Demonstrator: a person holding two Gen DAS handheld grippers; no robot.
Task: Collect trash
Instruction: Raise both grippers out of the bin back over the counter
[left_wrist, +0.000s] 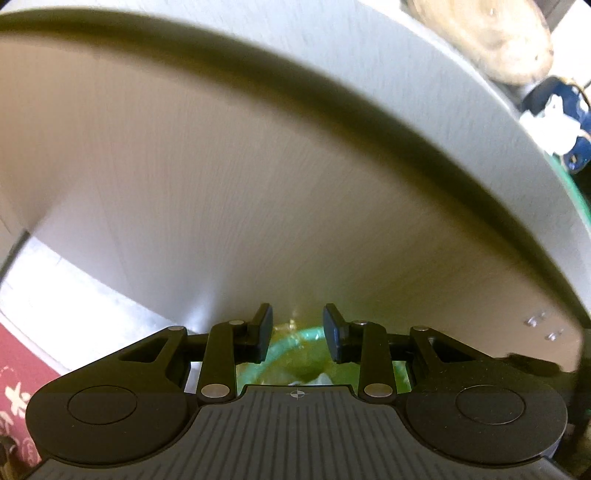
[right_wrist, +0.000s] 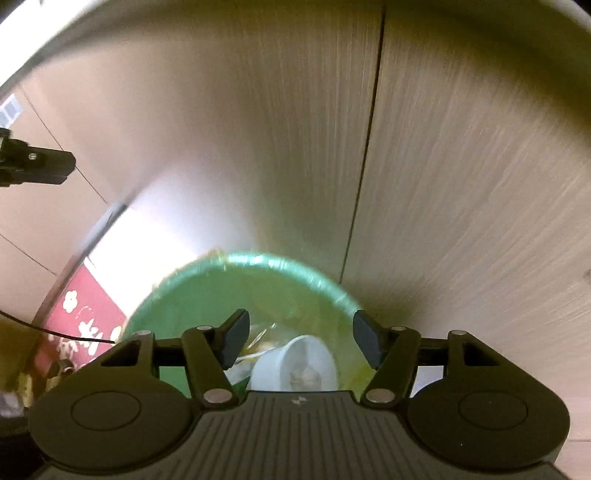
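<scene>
A green trash bin (right_wrist: 207, 291) lined with a clear bag stands on the floor against wooden cabinet doors. Inside it lie a white paper cup (right_wrist: 295, 363) on its side and crumpled wrappers (right_wrist: 258, 332). My right gripper (right_wrist: 300, 341) is open and empty, right above the bin's mouth. My left gripper (left_wrist: 297, 334) is open and empty, also over the bin, whose green rim (left_wrist: 295, 338) shows between the fingers. The left gripper's finger also shows at the left edge of the right wrist view (right_wrist: 37, 168).
Light wooden cabinet doors (right_wrist: 461, 166) rise behind the bin, under a pale countertop edge (left_wrist: 406, 92). A red patterned mat (right_wrist: 85, 314) lies on the floor at the left. A blue and white object (left_wrist: 561, 118) and a tan object (left_wrist: 491, 37) sit at upper right.
</scene>
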